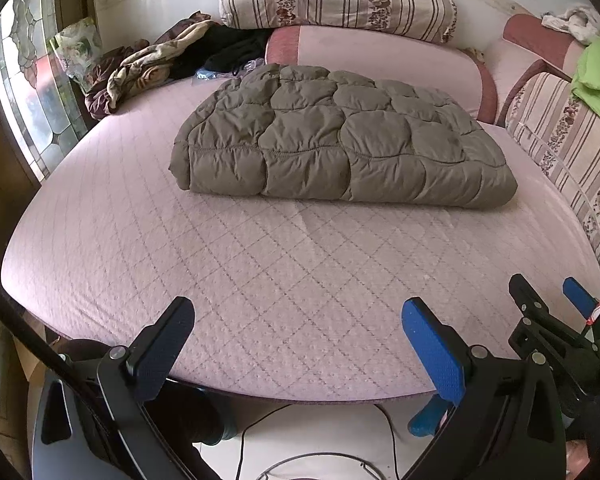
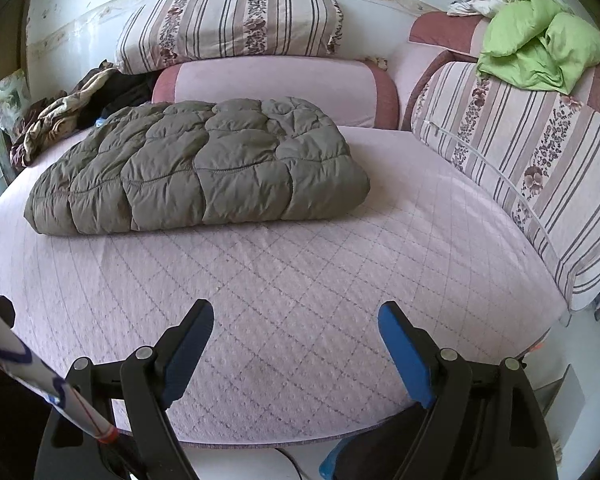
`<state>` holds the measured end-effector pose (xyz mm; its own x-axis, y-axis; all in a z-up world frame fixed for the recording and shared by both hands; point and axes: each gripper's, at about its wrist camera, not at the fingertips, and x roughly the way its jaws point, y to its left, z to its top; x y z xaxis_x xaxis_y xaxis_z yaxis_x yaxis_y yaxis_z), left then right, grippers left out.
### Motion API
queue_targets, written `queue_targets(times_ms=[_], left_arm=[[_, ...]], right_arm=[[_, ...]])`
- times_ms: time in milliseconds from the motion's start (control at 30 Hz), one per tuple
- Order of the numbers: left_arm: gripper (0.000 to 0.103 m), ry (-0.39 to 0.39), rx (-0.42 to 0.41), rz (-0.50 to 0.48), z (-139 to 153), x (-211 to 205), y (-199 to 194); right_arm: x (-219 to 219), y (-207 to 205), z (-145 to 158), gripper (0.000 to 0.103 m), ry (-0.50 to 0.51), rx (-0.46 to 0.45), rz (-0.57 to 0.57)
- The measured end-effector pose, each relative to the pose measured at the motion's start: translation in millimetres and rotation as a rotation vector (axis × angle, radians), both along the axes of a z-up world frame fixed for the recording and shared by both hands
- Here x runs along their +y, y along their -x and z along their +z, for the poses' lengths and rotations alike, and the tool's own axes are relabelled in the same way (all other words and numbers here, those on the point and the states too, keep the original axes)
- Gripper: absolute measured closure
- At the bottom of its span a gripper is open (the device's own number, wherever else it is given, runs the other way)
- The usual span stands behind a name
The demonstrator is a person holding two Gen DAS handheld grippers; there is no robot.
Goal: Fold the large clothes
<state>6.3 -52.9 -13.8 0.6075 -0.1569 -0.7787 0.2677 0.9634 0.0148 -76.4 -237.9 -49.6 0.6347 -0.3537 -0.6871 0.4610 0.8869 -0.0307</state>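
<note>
Right wrist: right gripper wide apart, holding nothing.

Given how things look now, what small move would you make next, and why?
Probably none on the olive quilted jacket: it already lies as a compact folded bundle on the pink bed. Both the left gripper and the right gripper are open, empty, short of it. I would withdraw them.

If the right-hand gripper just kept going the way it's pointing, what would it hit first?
Most likely the bare pink quilted bed cover. The open right gripper tilts downward toward it, well short of the folded olive puffer jacket. Depth is hard to judge.
</note>
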Motion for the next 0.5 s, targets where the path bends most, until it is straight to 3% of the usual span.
queue_targets(times_ms=[500], left_arm=[[0.0,-0.047,-0.021,0.035,-10.1,3.4,-3.5]], right_arm=[[7.9,-6.5,-7.9,0.015,0.017,0.055,0.004]])
